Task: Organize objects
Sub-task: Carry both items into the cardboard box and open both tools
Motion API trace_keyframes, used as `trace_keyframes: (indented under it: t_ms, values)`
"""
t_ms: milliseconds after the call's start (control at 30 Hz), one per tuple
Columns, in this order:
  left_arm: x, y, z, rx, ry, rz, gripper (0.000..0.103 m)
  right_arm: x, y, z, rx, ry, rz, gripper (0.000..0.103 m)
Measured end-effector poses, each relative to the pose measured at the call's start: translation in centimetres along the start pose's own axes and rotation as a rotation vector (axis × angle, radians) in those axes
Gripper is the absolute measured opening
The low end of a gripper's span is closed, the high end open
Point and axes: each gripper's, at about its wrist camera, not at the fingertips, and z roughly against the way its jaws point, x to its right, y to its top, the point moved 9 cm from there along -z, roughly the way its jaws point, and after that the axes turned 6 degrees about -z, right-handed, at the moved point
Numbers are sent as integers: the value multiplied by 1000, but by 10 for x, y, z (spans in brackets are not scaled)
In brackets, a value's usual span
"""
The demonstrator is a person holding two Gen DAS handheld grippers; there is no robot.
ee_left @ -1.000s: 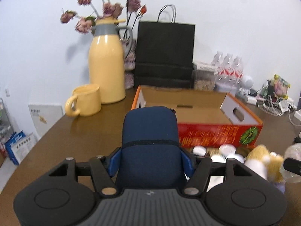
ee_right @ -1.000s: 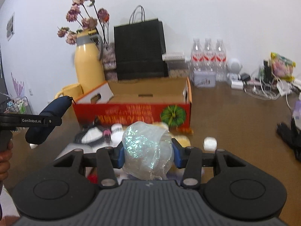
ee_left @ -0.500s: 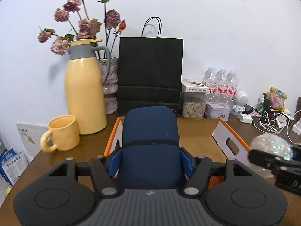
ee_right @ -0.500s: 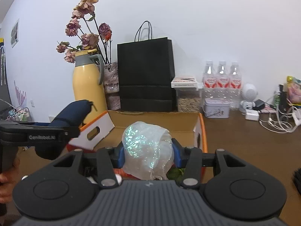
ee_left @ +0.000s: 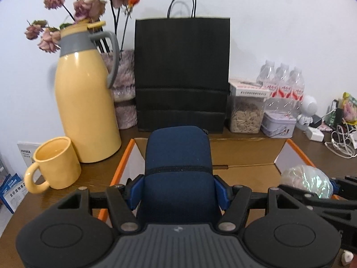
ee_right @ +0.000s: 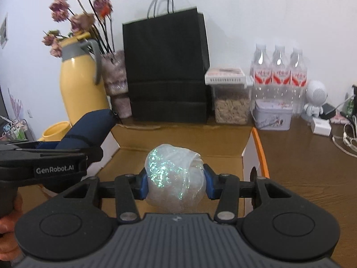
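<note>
Both grippers have advanced over the open cardboard box (ee_right: 183,138) since the last frame. Left gripper (ee_left: 178,189) pinches a navy soft pouch (ee_left: 178,163), rounded, seam across. Right gripper (ee_right: 175,182) clamps a crumpled translucent iridescent bag (ee_right: 175,178). Black paper bag (ee_left: 181,73) stands beyond, yellow jug (ee_left: 87,102) far left.

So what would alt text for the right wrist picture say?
The right hand-held gripper clamps a shimmery translucent plastic bundle above an open cardboard box; at left, the left hand-held gripper holds a navy blue fabric pouch.
</note>
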Motion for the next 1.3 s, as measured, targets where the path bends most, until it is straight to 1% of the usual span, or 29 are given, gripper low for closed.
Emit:
trace_keyframes:
  t_ms: [133,267,333,367,400,433,467,500,533,633,1000,1167,1300]
  values:
    - [-2,-8,-18,-41,0,2,63,6,-10,-13,-39,-23,5,47]
    - [-2,-12,-25,-53,16,-9,63,9,-13,-19,-58,-27,3,47]
    - [-2,-13,-25,-59,15,0,64,10,-15,-21,-69,-30,5,49]
    - [-2,-13,-24,-65,16,1,67,10,-16,-22,-76,-33,10,51]
    - [-2,-13,-24,-66,15,3,79,10,-17,-22,-81,-41,13,57]
    - [-4,-12,-24,-61,23,8,88,10,-18,-23,-87,-50,20,72]
    - [-5,-11,-23,-57,31,10,103,10,-18,-23,-93,-62,27,91]
    - [-7,-10,-21,-44,38,14,103,10,-18,-22,-90,-74,32,98]
    - [-8,-9,-19,-41,39,15,103,10,-17,-21,-85,-80,38,103]
    - [-7,-8,-17,-43,25,19,103,11,-16,-20,-85,-83,36,103]
    - [-5,-6,-11,-27,16,17,103,11,-13,-16,-75,-86,37,103]
    - [-6,-1,2,6,8,22,103,9,-8,-7,-49,-81,38,103]
    - [-6,5,19,46,3,22,103,3,-1,8,-11,-69,50,103]
